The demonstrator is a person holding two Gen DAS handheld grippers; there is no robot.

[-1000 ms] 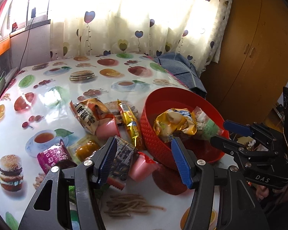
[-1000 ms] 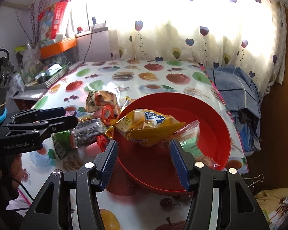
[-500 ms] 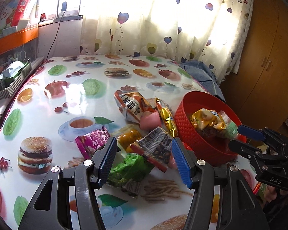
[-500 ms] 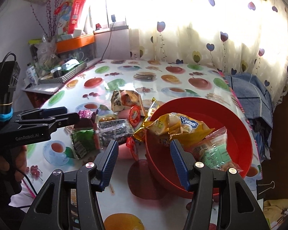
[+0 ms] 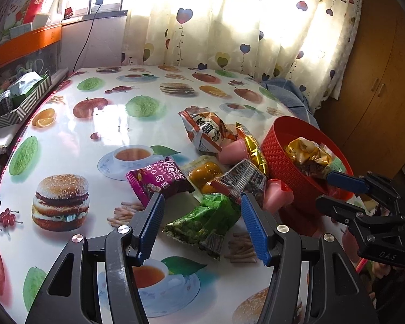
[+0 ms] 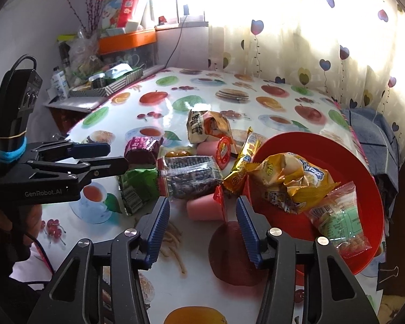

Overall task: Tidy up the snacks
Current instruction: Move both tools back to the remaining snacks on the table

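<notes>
a glossy tablecloth (image 5: 67,135) printed with burgers, apples, teacups and oranges covers the table. behind its far edge hangs a cream curtain (image 5: 229,27) dotted with hearts, bright with daylight. a wooden cabinet (image 5: 378,81) stands past the far right corner, and a blue checked cloth (image 6: 372,127) drapes over the right edge. off the far left corner a striped tray (image 6: 108,86) holds jars and packets, with an orange shelf (image 6: 127,40) above it and a red box (image 6: 129,2) on top. a black cable (image 5: 86,35) runs down the wall.
</notes>
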